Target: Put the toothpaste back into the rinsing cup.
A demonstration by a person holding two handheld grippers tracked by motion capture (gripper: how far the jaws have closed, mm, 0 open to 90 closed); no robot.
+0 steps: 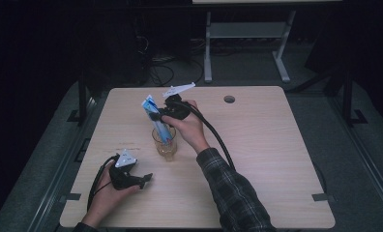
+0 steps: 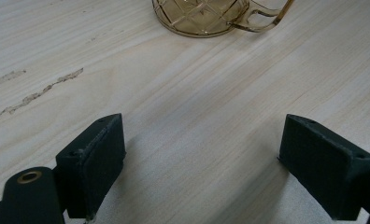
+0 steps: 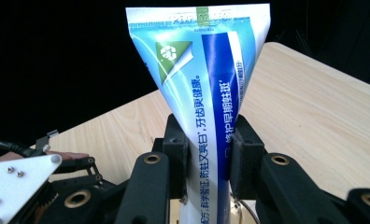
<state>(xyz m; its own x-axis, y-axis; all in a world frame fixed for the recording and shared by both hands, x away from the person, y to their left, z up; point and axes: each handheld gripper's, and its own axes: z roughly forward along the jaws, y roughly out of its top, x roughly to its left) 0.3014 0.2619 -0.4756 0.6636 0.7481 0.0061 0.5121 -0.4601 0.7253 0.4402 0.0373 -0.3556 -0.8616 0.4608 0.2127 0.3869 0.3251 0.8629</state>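
R gripper (image 1: 156, 116) has its fingers clamped on the toothpaste tube (image 1: 156, 118), cap end already dipping into the amber glass mug (image 1: 165, 143) at worktop (image 1: 276, 159) centre, release left to do, w/ L gripper (image 1: 142, 181) at 7 o'clock, fingers apart, empty.

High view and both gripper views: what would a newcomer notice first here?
First, the blue-and-white toothpaste tube, clamped upright between the right tool's jaws, its lower end inside the amber glass mug near the middle of the wooden table. Next, the left tool, resting open at the table's near left.
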